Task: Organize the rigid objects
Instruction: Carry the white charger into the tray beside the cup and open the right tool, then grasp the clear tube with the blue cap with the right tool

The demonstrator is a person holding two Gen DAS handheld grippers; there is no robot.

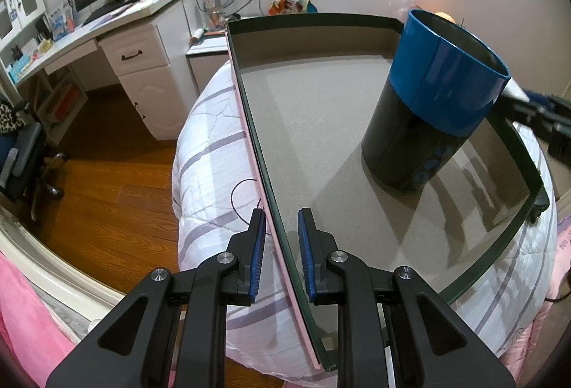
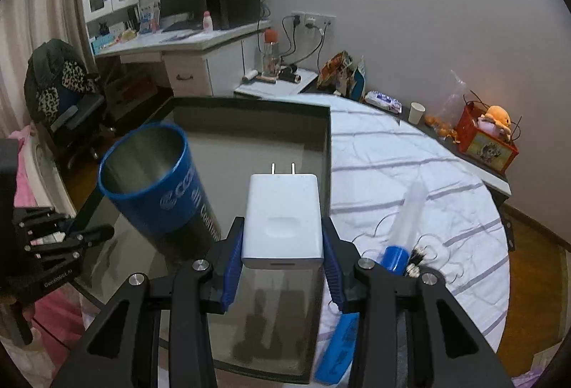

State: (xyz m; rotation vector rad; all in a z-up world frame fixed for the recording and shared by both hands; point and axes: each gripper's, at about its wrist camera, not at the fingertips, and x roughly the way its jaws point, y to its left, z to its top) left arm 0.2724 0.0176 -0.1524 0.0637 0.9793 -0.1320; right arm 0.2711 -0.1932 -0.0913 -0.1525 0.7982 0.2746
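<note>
White charger, one, showing only in right wrist view, being squeezed by right gripper; left gripper clamping tray wall; one blue canister.

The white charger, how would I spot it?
Find the big dark tray on the striped bed. Above it, the right gripper holds the white charger. It's the only white block, with two metal prongs, beside the blue-and-black can.
</note>
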